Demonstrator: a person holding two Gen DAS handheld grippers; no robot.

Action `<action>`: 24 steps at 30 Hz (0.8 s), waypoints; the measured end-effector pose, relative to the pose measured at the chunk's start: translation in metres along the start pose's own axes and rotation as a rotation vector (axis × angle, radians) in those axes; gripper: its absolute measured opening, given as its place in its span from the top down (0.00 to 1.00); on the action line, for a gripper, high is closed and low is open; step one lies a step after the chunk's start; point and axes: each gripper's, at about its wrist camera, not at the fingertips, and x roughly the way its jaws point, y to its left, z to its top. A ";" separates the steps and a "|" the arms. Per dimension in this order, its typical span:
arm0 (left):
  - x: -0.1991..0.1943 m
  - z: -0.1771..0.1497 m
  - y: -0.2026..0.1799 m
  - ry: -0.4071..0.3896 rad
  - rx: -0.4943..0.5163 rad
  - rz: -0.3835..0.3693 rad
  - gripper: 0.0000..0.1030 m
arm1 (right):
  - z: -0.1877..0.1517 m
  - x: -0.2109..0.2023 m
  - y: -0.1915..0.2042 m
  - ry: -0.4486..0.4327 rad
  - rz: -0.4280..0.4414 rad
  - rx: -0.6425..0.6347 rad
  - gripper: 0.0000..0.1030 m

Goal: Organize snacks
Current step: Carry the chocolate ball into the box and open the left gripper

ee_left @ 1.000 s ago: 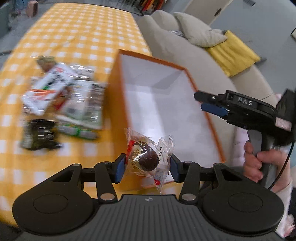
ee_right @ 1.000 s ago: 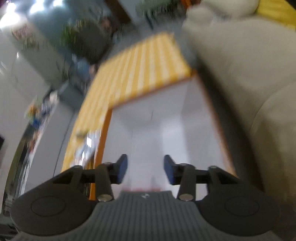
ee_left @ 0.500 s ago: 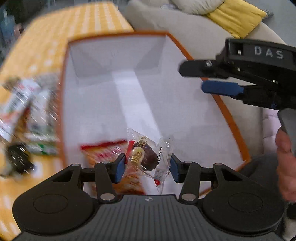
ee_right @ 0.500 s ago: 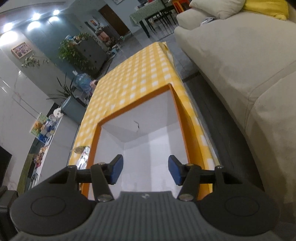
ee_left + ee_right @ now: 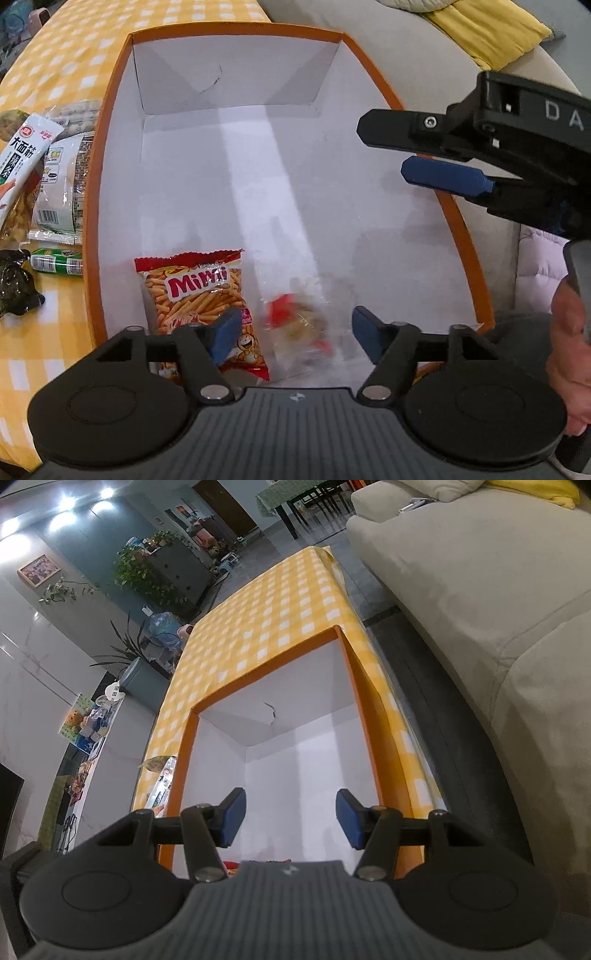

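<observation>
Item: wrapped chocolate candy [image 5: 301, 325], clear film with red ends. It is showing blurred between and just beyond the spread fingers of the left gripper [image 5: 295, 332], apparently dropping free or just landing inside the orange box [image 5: 107, 155]; no pad is touching it.

Item: Mimi snack bag [image 5: 199, 295]. It is lying flat on the white box floor, just left of the candy, its lower corner passing under the left pad.

Left gripper: it is standing wide open, holding nothing, hovering over the near end of the box.

Right gripper [image 5: 291, 819]: it is standing open and empty, hanging above the box's right-hand rim; in the left view it is crossing in from the right, above the box floor.

Loose stock: remaining packets [image 5: 44, 177] are lying on the yellow checked tablecloth [image 5: 55, 66], left of the box wall and well left of the claw.

Risks, as judged: the two grippers are working near each other over one opening, so a careless sweep could be knocking them together. A low exit to the left could be catching the orange wall and shoving the box toward the table edge beside the sofa [image 5: 480, 590].

Clearance: the far half of the box is offering open floor; the straight-up path is looking free, and the tablecloth beyond the box is giving room.
</observation>
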 end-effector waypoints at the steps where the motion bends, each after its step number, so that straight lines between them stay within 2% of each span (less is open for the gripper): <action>1: 0.000 0.001 0.001 0.005 -0.003 -0.006 0.20 | 0.000 0.000 0.000 0.001 0.000 0.003 0.48; 12: -0.038 -0.008 -0.001 -0.032 0.010 0.012 0.20 | -0.002 0.006 0.011 0.050 0.000 -0.059 0.48; 13: -0.044 -0.009 0.000 -0.040 0.014 0.016 0.20 | -0.003 0.007 0.014 0.057 0.009 -0.075 0.47; 15: -0.055 -0.013 0.003 -0.063 0.010 0.023 0.20 | -0.004 0.008 0.021 0.063 0.012 -0.107 0.38; 22: -0.088 -0.022 0.026 -0.124 -0.043 0.047 0.20 | -0.012 0.019 0.046 0.122 -0.047 -0.213 0.36; 24: -0.093 -0.023 0.034 -0.129 -0.053 0.050 0.20 | -0.016 0.024 0.050 0.143 -0.072 -0.228 0.33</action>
